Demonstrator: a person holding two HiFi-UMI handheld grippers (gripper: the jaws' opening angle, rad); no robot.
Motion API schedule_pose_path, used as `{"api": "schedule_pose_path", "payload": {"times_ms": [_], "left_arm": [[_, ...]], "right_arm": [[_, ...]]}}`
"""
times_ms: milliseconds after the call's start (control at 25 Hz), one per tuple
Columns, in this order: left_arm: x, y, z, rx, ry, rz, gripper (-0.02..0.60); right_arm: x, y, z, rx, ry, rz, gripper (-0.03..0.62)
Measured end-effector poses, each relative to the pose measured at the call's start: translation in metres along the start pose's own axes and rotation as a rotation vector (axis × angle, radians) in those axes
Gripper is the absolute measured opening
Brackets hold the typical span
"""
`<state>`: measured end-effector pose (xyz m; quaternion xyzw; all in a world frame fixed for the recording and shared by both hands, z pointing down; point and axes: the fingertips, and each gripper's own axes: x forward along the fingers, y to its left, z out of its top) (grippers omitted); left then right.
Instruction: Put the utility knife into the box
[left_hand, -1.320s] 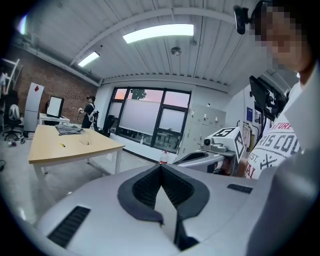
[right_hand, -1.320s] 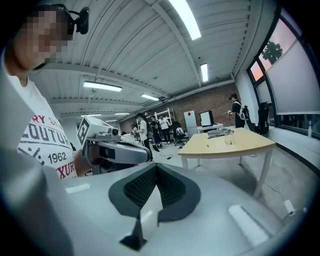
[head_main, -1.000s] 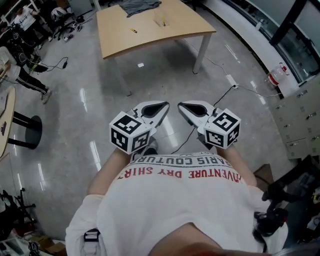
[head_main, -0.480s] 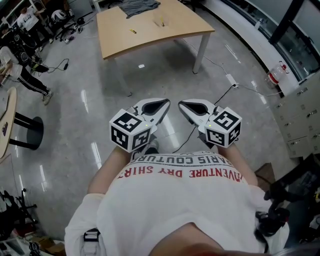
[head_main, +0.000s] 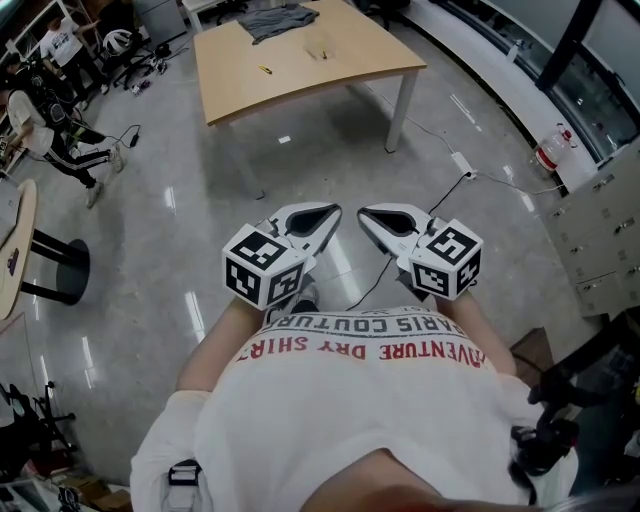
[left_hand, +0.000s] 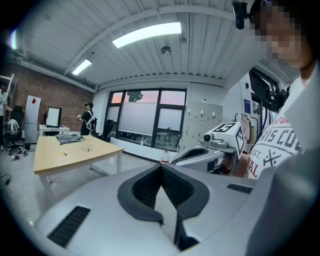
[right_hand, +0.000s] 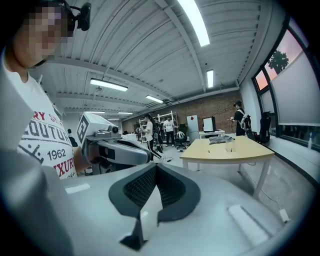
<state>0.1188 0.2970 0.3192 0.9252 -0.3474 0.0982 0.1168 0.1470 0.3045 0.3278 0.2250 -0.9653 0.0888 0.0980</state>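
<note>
Fingers (left_hand: 145, 187) of the left gripper (left_hand: 161, 169): ribbed dark pads meet at the tips, nothing between them. Fingers (right_hand: 137, 187) of the right gripper (right_hand: 156, 167): same, pressed together and empty. Head view: both grippers side by side at centre frame, close but apart, tips pointing toward the top of the frame, held over shiny grey floor (head_main: 150, 250) just ahead of the person's white shirt (head_main: 350, 400). Wooden table (head_main: 300, 75) in the upper centre, well apart from both grippers. On it: small yellow item, apparently the utility knife (head_main: 264, 69); a small clear box (head_main: 320, 45) to its upper right, not touching; grey cloth (head_main: 278, 17) at the top edge.
</note>
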Motion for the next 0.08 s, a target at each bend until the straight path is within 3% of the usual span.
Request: {"api": "schedule_pose_path", "payload": {"times_ms": [80], "left_arm": [[0.0005, -0.0020, 0.0017, 0.012, 0.003, 0.002, 0.002]], "right_arm": [[-0.0024, -0.0001, 0.0019, -0.002, -0.002, -0.002, 0.002]]}}
